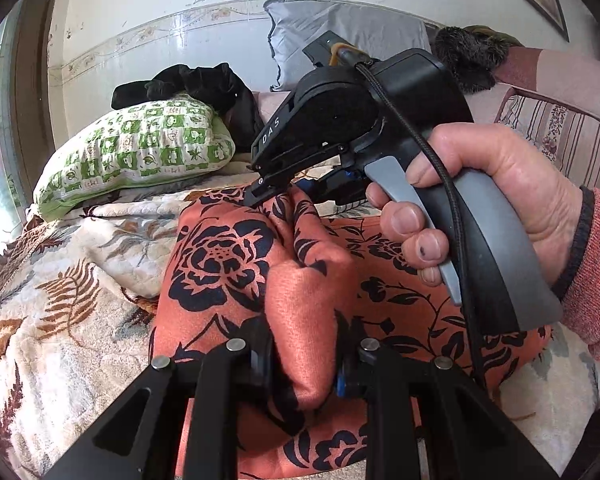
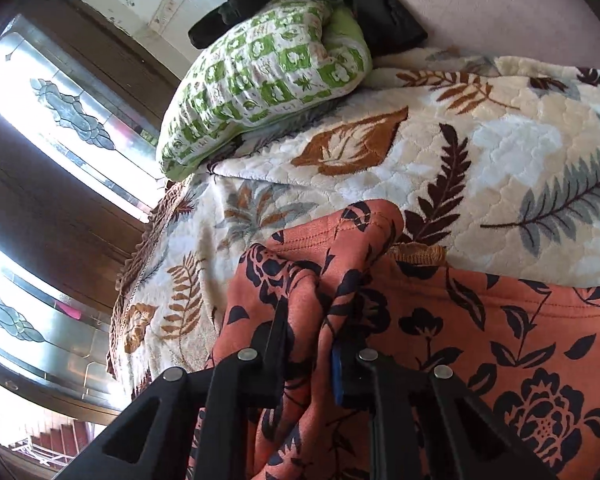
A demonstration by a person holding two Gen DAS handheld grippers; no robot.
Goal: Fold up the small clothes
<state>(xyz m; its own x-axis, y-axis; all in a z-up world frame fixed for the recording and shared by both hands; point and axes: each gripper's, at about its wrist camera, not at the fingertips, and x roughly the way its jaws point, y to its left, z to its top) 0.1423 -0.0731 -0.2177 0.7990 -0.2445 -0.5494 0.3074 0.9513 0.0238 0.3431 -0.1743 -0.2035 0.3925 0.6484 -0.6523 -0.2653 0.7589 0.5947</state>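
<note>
Garment [image 1: 236,264] on blanket [image 1: 60,320] — pillow [image 1: 140,152] behind.

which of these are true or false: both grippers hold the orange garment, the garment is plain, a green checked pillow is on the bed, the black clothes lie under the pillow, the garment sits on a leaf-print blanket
1. Both grippers hold the orange garment. True: the left gripper and the right gripper are each shut on a bunch of it.
2. The garment is plain. False: it has a black flower print.
3. A green checked pillow is on the bed. True.
4. The black clothes lie under the pillow. False: they lie on top of and behind it.
5. The garment sits on a leaf-print blanket. True.
</note>
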